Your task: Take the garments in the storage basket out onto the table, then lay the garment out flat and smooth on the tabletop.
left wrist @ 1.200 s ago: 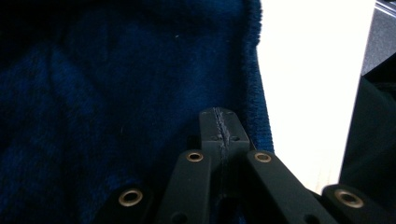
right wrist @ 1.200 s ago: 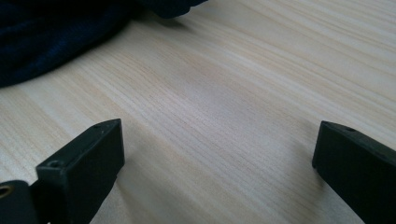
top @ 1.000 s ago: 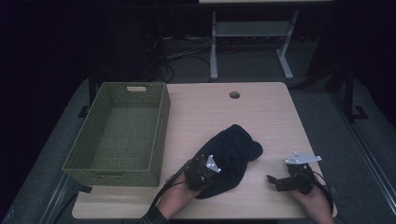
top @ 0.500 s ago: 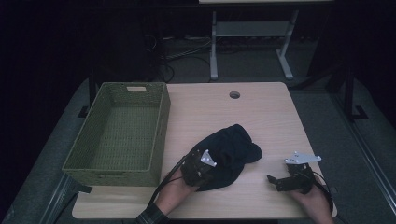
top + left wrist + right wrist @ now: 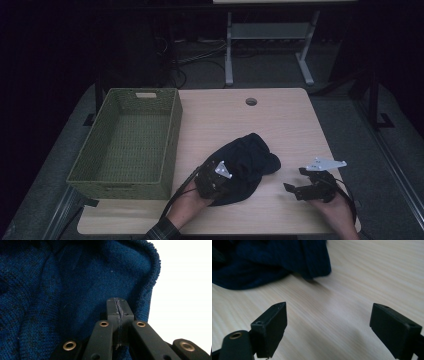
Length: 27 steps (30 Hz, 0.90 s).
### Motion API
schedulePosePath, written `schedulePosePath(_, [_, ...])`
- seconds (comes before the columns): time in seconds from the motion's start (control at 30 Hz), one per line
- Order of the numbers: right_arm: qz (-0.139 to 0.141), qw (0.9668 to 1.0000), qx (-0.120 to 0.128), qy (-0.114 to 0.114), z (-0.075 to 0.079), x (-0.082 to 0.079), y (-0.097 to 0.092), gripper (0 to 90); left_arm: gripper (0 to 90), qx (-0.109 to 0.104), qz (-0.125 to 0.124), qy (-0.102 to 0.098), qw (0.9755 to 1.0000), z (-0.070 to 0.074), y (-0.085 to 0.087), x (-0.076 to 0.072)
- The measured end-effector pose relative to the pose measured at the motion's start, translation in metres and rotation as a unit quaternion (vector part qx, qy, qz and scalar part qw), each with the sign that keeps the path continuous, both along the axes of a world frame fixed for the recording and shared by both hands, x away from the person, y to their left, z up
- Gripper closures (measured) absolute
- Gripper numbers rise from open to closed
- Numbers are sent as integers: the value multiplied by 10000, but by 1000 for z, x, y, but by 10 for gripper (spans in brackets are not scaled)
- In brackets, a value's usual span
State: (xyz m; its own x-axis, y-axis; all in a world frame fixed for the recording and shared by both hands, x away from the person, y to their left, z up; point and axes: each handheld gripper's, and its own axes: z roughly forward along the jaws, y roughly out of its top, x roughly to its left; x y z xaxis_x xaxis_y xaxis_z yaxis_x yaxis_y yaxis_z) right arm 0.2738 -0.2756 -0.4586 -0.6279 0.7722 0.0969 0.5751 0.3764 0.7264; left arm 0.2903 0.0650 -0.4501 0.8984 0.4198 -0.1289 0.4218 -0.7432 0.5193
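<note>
a dark blue knitted garment (image 5: 245, 162), crumpled in a soft heap, is lying on the near half of the pale wood-grain table (image 5: 280, 120), just right of the olive-green woven rectangular basket (image 5: 127, 140). the left gripper (image 5: 117, 307) is being held with its jaws pressed fully together, a fold of the knit pinched between the tips; in the high view it is resting on the heap's near-left edge (image 5: 214, 177). the right gripper (image 5: 328, 322) is being kept apart from the cloth, low over bare wood, jaws standing wide with nothing between them, although they have just been closing a little; it is seen at the near right of the table (image 5: 312, 187). the step in hand is judged to be the securing of the garment before it is lifted or arranged. the next move probably calls for the right gripper being brought across to the garment's free right edge (image 5: 317, 267) and closed on it, so that the cloth is carried by two points. the basket is empty, with a handle cut-out in its far wall. a round cable hole (image 5: 251, 101) is set in the table's far edge. the surrounding room is dark; a white metal frame (image 5: 270, 45) and loose cables are standing on the grey floor behind.
</note>
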Motion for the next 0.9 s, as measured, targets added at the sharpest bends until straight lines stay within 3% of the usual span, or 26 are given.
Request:
schedulePosePath(0.13, [131, 9998, 136, -49, 11, 3, 4, 150, 898, 67, -52, -44, 10000, 1, 0, 0])
schedulePosePath(0.4, [393, 9989, 219, -146, 30, 15, 14, 169, 897, -30, 10, -5, 10000, 0, 0, 0])
schedulePosePath(0.53, [542, 9977, 349, -187, 38, 21, 19, 220, 898, -24, 10, 20, 10000, 0, 0, 0])
schedulePosePath(0.9, [959, 9942, 423, -259, 56, 43, 44, 301, 898, -23, -10, 50, 10000, 0, 1, 2])
